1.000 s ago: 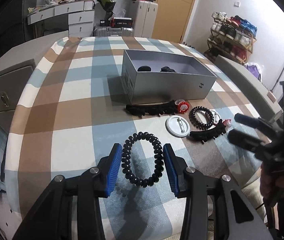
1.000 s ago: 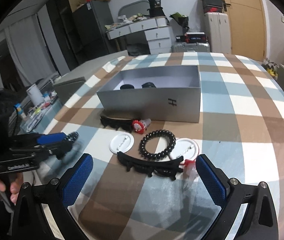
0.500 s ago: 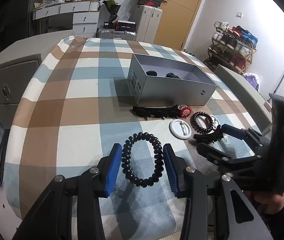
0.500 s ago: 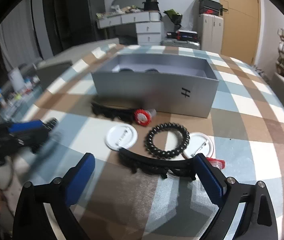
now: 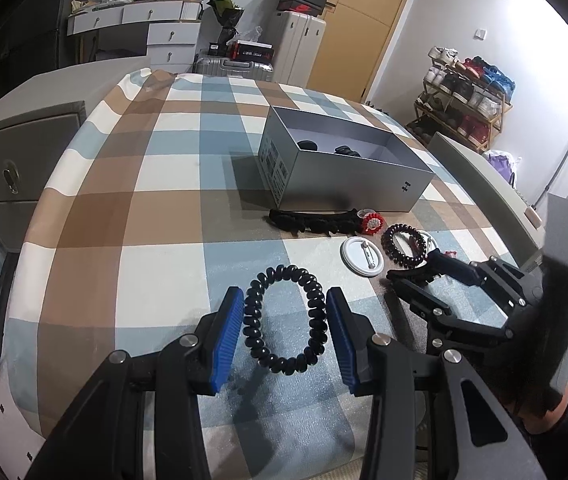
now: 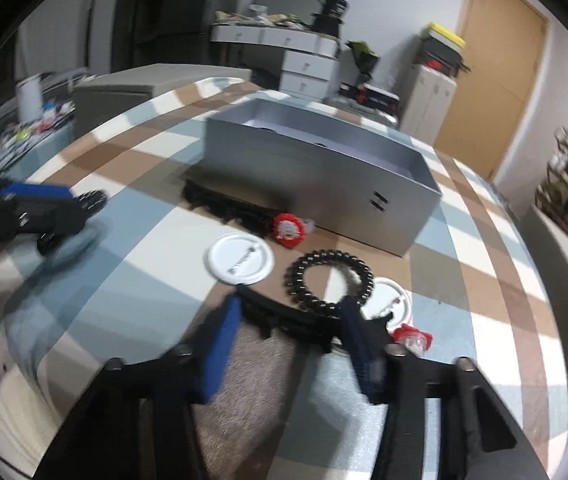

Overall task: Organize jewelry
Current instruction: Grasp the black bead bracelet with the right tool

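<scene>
My left gripper (image 5: pixel 284 312) is shut on a black spiral hair tie (image 5: pixel 284 320), its blue pads pressing both sides of the ring above the checked cloth. My right gripper (image 6: pixel 291 320) has closed in around a long black hair clip (image 6: pixel 284 316); the view is blurred and I cannot tell whether the pads touch it. It also shows in the left wrist view (image 5: pixel 427 280). An open grey box (image 5: pixel 343 168) holds two dark items. In front of it lie another black clip (image 5: pixel 311 220), a red-and-white ring (image 6: pixel 289 230), a second spiral tie (image 6: pixel 329 280) and two white badges (image 6: pixel 240 258).
The table's checked cloth (image 5: pixel 124 200) drops off at the near and left edges. Grey cabinets (image 5: pixel 16 152) stand at the left, a shoe rack (image 5: pixel 467 92) at the far right, drawers and suitcases behind.
My right gripper has moved forward and down over the long black clip and its jaws have narrowed from wide open. My left gripper keeps its hold on the spiral tie.
</scene>
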